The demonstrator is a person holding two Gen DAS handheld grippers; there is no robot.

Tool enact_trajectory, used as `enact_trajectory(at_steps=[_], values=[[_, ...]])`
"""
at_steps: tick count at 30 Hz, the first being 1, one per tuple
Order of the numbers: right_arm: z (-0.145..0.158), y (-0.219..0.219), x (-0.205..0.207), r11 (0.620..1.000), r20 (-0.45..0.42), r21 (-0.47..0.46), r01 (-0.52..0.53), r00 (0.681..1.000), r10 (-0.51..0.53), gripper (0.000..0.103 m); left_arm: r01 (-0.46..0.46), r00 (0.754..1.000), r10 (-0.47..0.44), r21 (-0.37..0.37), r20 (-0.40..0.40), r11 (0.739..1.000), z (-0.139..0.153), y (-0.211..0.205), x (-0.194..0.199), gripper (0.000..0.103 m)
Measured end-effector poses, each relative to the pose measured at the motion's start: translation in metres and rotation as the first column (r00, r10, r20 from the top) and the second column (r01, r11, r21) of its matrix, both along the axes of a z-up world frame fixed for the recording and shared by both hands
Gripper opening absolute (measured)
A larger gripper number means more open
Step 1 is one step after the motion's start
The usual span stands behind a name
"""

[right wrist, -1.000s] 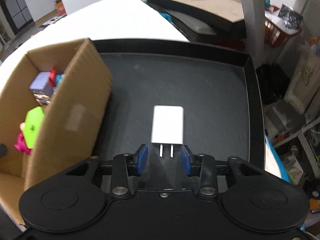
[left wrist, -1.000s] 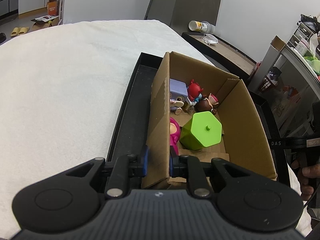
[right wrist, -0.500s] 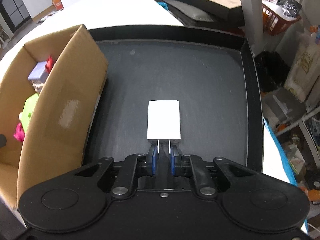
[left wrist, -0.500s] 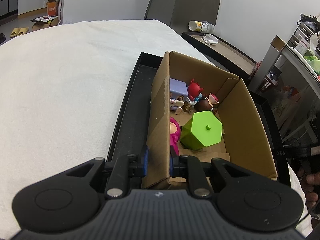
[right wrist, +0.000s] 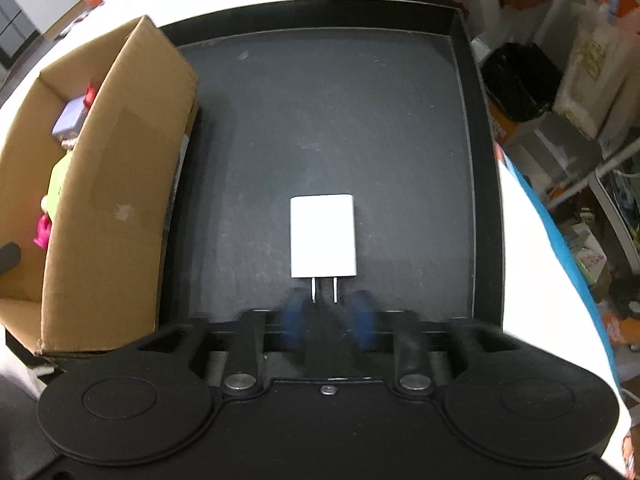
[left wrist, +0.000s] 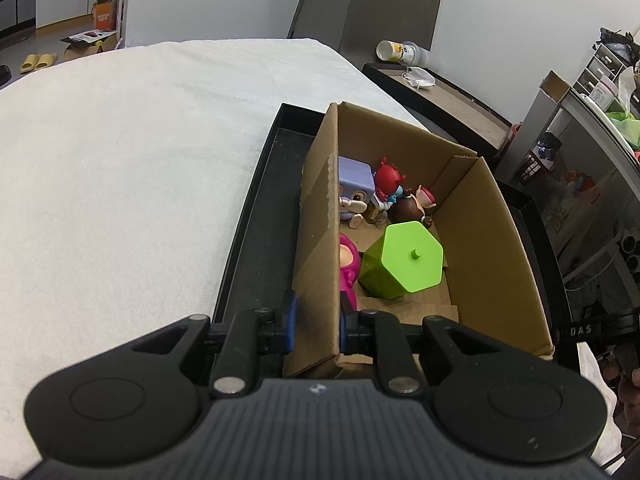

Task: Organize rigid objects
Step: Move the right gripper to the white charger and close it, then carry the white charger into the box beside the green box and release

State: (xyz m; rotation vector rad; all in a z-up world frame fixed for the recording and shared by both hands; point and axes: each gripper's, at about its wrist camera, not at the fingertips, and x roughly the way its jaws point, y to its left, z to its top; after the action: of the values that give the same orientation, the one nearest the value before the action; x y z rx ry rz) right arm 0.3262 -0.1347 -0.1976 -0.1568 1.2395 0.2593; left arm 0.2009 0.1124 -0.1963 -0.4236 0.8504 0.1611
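My left gripper [left wrist: 316, 320] is shut on the near left wall of the cardboard box [left wrist: 480, 240]. Inside the box lie a green hexagonal container [left wrist: 404, 258], a pink figure [left wrist: 347, 264], a purple cube toy [left wrist: 354, 178], a red figure [left wrist: 388, 180] and a brown figure [left wrist: 408, 208]. A white plug charger [right wrist: 323, 236] lies flat on the black tray [right wrist: 320, 100], prongs toward me. My right gripper [right wrist: 326, 316] points down at it with its jaws opening. The blurred blue pads stand on either side of the prongs without pressing them.
The box [right wrist: 120, 168] stands at the tray's left side. The tray rests on a white cloth-covered table [left wrist: 120, 160]. A side table with a bottle [left wrist: 402, 51] stands behind, and shelves and bags crowd the right. A hand [left wrist: 628, 376] shows at the right edge.
The right gripper's jaws closed on the charger's prongs half a second ago and now stand apart. The charger lies free on the tray. The left gripper and the box have not moved.
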Motion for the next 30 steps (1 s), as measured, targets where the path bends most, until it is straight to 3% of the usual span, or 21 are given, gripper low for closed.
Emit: enact_trajectory(at_steps=[11,12,13,14,30], values=[[-0.005,0.009,0.014,1.0,0.079,-0.012,-0.007,0.997,0.008,0.057,0.0,1.0,0.0,-0.001,0.0,1.0,0.0,0.0,0.0,0.018],[-0.006,0.01,0.014,1.0,0.08,-0.019,-0.012,0.997,0.014,0.052,0.0,1.0,0.0,-0.001,0.0,1.0,0.0,0.0,0.0,0.018],[-0.007,0.011,0.016,1.0,0.074,-0.022,-0.02,0.997,0.022,0.038,0.001,1.0,-0.001,-0.001,0.0,1.0,0.0,0.0,0.0,0.018],[-0.009,0.012,0.017,0.999,0.062,-0.021,-0.028,0.998,0.029,0.036,0.001,1.0,-0.001,-0.001,0.0,1.0,0.0,0.0,0.0,0.018],[0.04,0.028,0.008,0.996,0.139,0.018,-0.085,0.987,0.081,0.036,-0.002,1.0,0.002,-0.002,0.0,1.0,-0.001,0.0,0.0,0.018]])
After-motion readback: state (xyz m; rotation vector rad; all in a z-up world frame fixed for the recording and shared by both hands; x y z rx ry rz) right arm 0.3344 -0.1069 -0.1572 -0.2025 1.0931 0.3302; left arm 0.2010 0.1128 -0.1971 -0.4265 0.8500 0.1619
